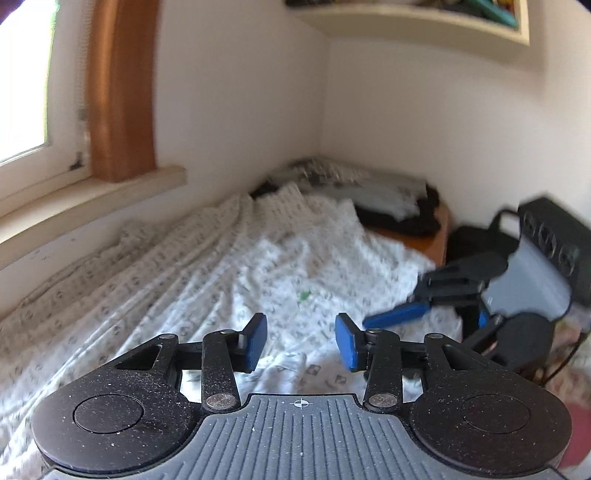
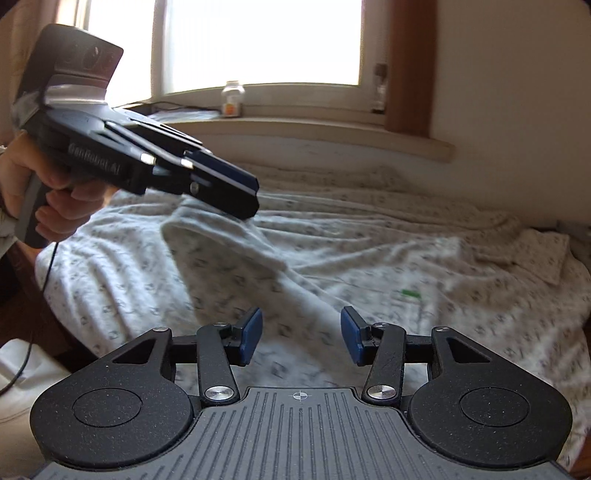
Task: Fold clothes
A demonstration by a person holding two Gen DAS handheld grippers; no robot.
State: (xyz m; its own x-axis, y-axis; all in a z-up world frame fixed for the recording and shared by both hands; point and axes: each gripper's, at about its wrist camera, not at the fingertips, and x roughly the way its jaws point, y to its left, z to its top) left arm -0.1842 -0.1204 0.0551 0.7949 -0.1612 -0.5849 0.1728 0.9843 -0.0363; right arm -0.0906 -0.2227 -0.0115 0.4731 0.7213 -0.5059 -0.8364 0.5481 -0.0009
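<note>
A white garment (image 1: 236,280) with a small grey print lies spread and wrinkled over the surface, a green tag (image 1: 304,295) near its middle. My left gripper (image 1: 301,341) hovers over it, open, with nothing between its blue pads. In the right wrist view a hand (image 2: 40,199) holds the left gripper (image 2: 247,199) just above a raised ridge of the garment (image 2: 229,251). My right gripper (image 2: 301,334) is open above the cloth's near part, and it shows blurred at the right as the right gripper (image 1: 428,319).
A pile of dark and grey clothes (image 1: 388,210) sits in the far corner on a wooden top (image 1: 424,240). A window sill (image 2: 314,129) with a small bottle (image 2: 232,98) runs behind the cloth. A shelf (image 1: 406,26) hangs overhead. A cable (image 2: 22,369) trails at the left.
</note>
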